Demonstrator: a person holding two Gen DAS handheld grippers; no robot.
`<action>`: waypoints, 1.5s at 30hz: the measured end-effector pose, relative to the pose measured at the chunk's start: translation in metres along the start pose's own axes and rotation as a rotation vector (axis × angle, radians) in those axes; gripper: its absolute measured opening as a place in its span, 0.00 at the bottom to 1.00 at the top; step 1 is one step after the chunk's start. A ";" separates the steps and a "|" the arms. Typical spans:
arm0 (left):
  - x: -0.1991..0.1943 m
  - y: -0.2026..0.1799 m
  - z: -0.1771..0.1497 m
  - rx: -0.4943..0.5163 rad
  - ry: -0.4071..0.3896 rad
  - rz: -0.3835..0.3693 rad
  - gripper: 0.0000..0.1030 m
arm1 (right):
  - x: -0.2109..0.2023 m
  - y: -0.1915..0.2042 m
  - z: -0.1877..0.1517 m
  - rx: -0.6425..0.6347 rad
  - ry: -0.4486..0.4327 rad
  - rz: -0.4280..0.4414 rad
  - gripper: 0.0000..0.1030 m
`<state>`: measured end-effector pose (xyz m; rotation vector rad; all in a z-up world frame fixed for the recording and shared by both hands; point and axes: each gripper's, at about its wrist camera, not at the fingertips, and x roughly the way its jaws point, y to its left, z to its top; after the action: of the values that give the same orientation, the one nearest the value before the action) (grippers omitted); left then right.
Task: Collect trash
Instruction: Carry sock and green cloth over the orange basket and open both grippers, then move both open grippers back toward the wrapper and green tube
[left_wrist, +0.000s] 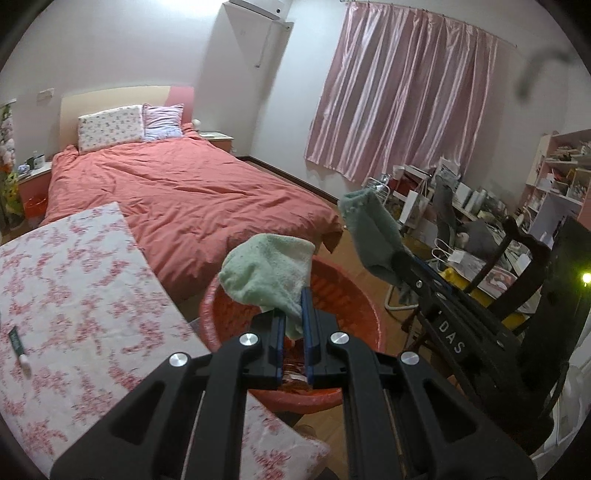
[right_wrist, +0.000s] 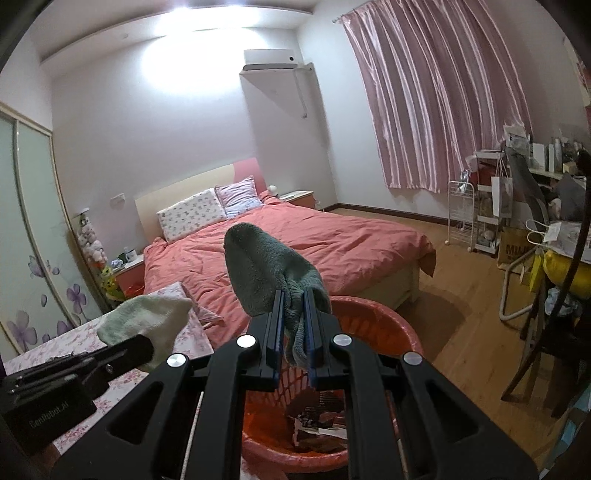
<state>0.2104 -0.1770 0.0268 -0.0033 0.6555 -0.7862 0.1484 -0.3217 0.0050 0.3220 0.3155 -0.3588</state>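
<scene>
My left gripper (left_wrist: 294, 295) is shut on a pale green sock (left_wrist: 266, 273), which hangs over the near rim of a red plastic basin (left_wrist: 221, 310). My right gripper (right_wrist: 294, 295) is shut on a darker green sock (right_wrist: 258, 266), held above the same red basin (right_wrist: 376, 321). Wrappers and paper scraps (right_wrist: 317, 417) lie in the basin's bottom. In the left wrist view the darker sock (left_wrist: 369, 232) and the right gripper (left_wrist: 397, 260) show at the right. In the right wrist view the pale sock (right_wrist: 147, 317) and the left gripper (right_wrist: 147, 345) show at the lower left.
A table with a floral cloth (left_wrist: 74, 295) stands left of the basin, with a small tube (left_wrist: 18, 347) on it. A bed with a red duvet (left_wrist: 184, 192) lies behind. A dark chair (left_wrist: 517, 266) and a cluttered desk (left_wrist: 476, 236) stand at the right.
</scene>
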 end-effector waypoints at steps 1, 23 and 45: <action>0.004 -0.004 -0.001 0.003 0.004 -0.004 0.09 | 0.002 -0.001 0.000 0.001 0.002 -0.003 0.10; 0.074 0.032 -0.020 -0.048 0.148 0.090 0.52 | 0.017 -0.015 -0.007 0.044 0.016 -0.107 0.71; -0.127 0.234 -0.064 -0.305 0.025 0.570 0.90 | 0.009 0.170 -0.037 -0.292 0.170 0.262 0.93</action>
<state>0.2621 0.0893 -0.0113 -0.0812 0.7472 -0.1342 0.2138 -0.1604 0.0112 0.1038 0.4806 -0.0244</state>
